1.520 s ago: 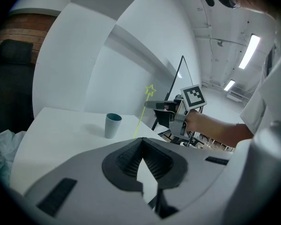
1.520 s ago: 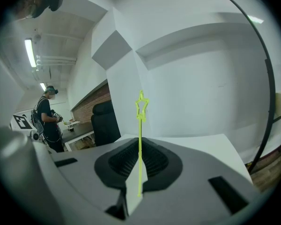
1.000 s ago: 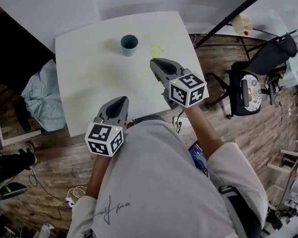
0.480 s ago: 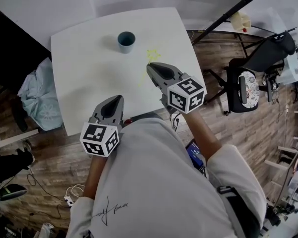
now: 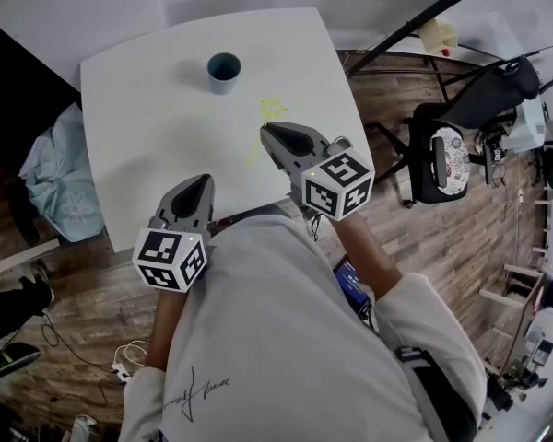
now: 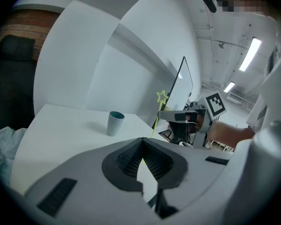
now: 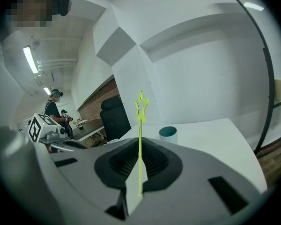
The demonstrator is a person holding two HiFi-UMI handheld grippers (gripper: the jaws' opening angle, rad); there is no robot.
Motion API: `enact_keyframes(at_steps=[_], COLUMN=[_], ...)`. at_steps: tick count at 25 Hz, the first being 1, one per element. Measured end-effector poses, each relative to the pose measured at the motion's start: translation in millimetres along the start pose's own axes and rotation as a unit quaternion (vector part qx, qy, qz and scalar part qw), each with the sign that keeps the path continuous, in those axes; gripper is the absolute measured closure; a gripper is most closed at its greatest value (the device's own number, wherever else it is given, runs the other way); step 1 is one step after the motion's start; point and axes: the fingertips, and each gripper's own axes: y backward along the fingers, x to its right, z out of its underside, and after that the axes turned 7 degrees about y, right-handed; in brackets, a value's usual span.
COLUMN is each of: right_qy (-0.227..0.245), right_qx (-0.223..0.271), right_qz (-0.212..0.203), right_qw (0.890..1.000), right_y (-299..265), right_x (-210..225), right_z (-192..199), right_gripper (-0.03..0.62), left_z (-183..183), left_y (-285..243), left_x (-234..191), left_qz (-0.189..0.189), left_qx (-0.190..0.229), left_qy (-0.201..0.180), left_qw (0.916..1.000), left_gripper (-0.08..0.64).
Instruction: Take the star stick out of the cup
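The thin yellow-green star stick (image 7: pixel 140 125) is clamped between the jaws of the right gripper (image 5: pixel 269 136), above the white table (image 5: pixel 138 145), clear of the small teal cup (image 5: pixel 223 70). The jaws of the left gripper (image 5: pixel 200 184) are held together, empty.

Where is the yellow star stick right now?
In the head view, the star stick is pinched in the right claw, out of the cup, to its right, over the white table.

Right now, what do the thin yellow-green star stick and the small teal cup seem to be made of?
The thin yellow-green star stick is probably plastic: very slender, uniformly bright, with an open outline star on top. The small teal cup could be plastic or ceramic, I cannot tell which: smooth, evenly coloured wall, low shine.
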Motion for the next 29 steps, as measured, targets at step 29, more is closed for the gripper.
enact_keyframes(at_steps=[29], right_qy=[0.018], right_qx=[-0.016], right_qz=[-0.009], right_qw=[1.000], right_y=[1.9], right_x=[-2.4], right_z=[-4.5], right_gripper=[0.566], left_z=[0.6], left_y=[1.6], left_x=[-13.5], left_qz=[-0.005], left_qx=[0.002], left_qy=[0.026], left_qw=[0.9997], left_gripper=[0.566])
